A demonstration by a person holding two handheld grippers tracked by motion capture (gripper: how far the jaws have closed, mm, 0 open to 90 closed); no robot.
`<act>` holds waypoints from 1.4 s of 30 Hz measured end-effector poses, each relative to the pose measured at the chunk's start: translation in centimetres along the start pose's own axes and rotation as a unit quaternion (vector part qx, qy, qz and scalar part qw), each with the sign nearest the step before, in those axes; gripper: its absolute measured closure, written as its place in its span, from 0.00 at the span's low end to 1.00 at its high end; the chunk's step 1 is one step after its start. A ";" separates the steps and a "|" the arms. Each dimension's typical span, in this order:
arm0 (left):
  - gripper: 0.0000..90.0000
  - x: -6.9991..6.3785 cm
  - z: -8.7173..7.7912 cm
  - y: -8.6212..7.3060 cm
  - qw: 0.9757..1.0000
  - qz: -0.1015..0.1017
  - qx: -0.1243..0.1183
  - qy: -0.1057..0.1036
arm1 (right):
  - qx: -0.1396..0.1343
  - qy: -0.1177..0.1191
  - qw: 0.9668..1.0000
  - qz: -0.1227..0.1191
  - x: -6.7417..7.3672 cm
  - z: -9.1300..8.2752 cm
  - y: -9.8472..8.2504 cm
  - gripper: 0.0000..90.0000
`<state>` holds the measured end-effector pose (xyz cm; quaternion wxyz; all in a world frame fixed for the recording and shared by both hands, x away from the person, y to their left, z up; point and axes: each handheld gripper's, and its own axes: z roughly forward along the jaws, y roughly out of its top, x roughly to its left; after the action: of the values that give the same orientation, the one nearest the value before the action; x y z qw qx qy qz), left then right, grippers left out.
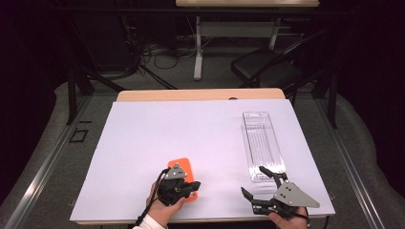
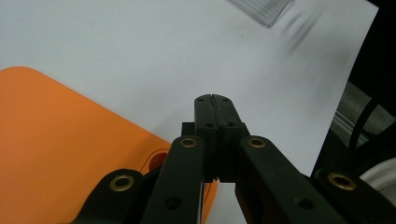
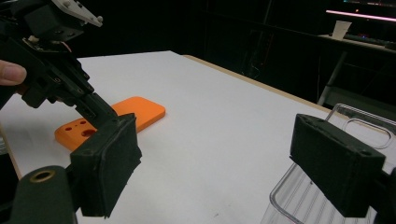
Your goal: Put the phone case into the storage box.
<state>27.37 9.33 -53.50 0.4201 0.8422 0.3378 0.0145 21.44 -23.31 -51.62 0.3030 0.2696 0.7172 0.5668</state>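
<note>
A flat orange case (image 1: 181,168) with rounded corners lies on the white table (image 1: 191,129) near the front edge. My left gripper (image 1: 196,185) hovers over its near right corner. Seen along its own jaws, the left gripper (image 2: 215,100) is shut, pads pressed together with nothing between them, just off the edge of the orange case (image 2: 56,144). My right gripper (image 1: 257,182) stands open at the front right, by the near end of a clear plastic tray (image 1: 261,143). In its own view the right gripper (image 3: 222,163) holds nothing, with the orange case (image 3: 126,112) and the left gripper (image 3: 60,79) beyond it.
The clear plastic tray (image 3: 345,135) lies lengthwise on the right half of the table. A black folding chair (image 1: 267,67) and a desk frame (image 1: 198,47) stand on the floor beyond the table's far edge.
</note>
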 end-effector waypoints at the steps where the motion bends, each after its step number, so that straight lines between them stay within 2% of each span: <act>1: 1.00 0.1 0.4 0.2 1.000 0.008 0.012 -0.002 | 0.001 0.000 1.000 0.000 0.0 0.0 0.0 0.16; 3: 1.00 0.1 0.8 0.2 0.999 0.026 0.028 -0.002 | 0.001 0.000 1.000 0.000 0.0 0.0 0.0 0.16; 4: 1.00 0.1 0.8 0.2 0.999 0.026 0.028 -0.002 | 0.001 0.000 1.000 -0.001 0.0 0.0 0.0 0.16; 5: 1.00 0.0 1.2 0.2 0.997 0.056 0.050 0.005 | 0.000 0.000 1.000 -0.001 0.0 0.0 0.0 0.16; 6: 1.00 -0.2 1.4 0.2 0.996 0.068 0.056 0.006 | -0.001 0.000 1.000 -0.002 0.0 0.0 0.0 0.16; 7: 1.00 -0.2 1.4 0.2 0.996 0.068 0.056 0.006 | 0.000 0.000 1.000 -0.001 0.0 0.0 0.0 0.16; 9: 1.00 -0.3 1.6 0.3 0.993 0.096 0.068 0.010 | 0.000 0.000 1.000 -0.001 0.0 0.0 0.0 0.16; 10: 1.00 -0.3 1.7 0.4 0.991 0.114 0.073 0.014 | 0.000 0.000 1.000 0.001 0.0 -0.1 0.0 0.16; 11: 1.00 -0.3 1.7 0.4 0.991 0.114 0.073 0.014 | 0.000 0.000 1.000 0.001 0.0 -0.1 0.0 0.16; 13: 1.00 -0.2 2.0 0.7 0.987 0.135 0.086 0.008 | 0.000 0.000 1.000 -0.001 0.0 0.0 0.0 0.16; 14: 1.00 -0.2 2.0 0.7 0.987 0.135 0.086 0.008 | -0.001 0.000 1.000 -0.003 0.0 0.0 0.0 0.16; 15: 1.00 -0.1 2.2 0.7 0.986 0.141 0.089 -0.002 | -0.001 0.000 1.000 -0.003 0.0 0.0 0.1 0.16; 16: 1.00 0.0 2.3 0.8 0.984 0.152 0.096 -0.008 | -0.001 0.001 1.000 -0.003 0.0 0.0 0.1 0.16; 17: 1.00 0.0 2.3 0.8 0.984 0.152 0.096 -0.008 | -0.001 0.000 1.000 -0.002 0.0 0.0 0.1 0.16; 18: 1.00 0.0 2.3 0.8 0.982 0.160 0.103 -0.013 | 0.000 0.000 1.000 -0.001 0.0 0.0 0.0 0.16; 19: 1.00 0.1 2.5 0.8 0.978 0.176 0.113 -0.022 | 0.001 0.001 1.000 0.000 0.0 0.0 0.0 0.16; 20: 1.00 0.2 2.5 0.8 0.977 0.179 0.114 -0.026 | 0.001 0.001 1.000 0.001 0.0 0.0 0.0 0.16; 22: 1.00 0.3 2.6 0.9 0.977 0.178 0.116 -0.029 | 0.001 0.000 1.000 0.001 0.0 0.0 0.0 0.16; 25: 1.00 0.5 2.5 1.0 0.974 0.187 0.120 -0.035 | 0.001 0.000 1.000 0.001 0.0 0.0 0.0 0.16; 27: 1.00 0.7 2.5 1.0 0.974 0.186 0.121 -0.039 | 0.000 0.000 1.000 -0.001 0.0 -0.1 0.0 0.16; 28: 1.00 0.8 2.4 1.0 0.974 0.190 0.121 -0.040 | 0.000 -0.001 1.000 -0.002 0.0 -0.1 0.0 0.16; 29: 1.00 0.9 2.3 0.9 0.974 0.188 0.119 -0.041 | 0.000 -0.001 1.000 0.001 0.0 -0.1 0.0 0.16; 32: 1.00 1.2 1.7 0.6 0.972 0.194 0.129 -0.036 | 0.000 -0.002 1.000 0.001 0.0 -0.1 0.0 0.16; 33: 1.00 1.2 1.7 0.6 0.972 0.194 0.129 -0.036 | 0.000 -0.002 1.000 0.001 0.0 -0.1 0.0 0.16; 38: 1.00 2.2 0.5 -0.2 0.976 0.176 0.124 -0.035 | 0.000 -0.003 1.000 0.001 0.0 -0.1 0.0 0.16; 42: 1.00 2.7 -0.6 -1.0 0.976 0.174 0.125 -0.026 | 0.001 -0.004 1.000 0.001 0.0 -0.1 0.0 0.16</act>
<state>28.78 11.75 -54.51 0.3115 0.9339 0.1742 0.0229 21.34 -23.41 -51.58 0.3050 0.2727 0.7161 0.5655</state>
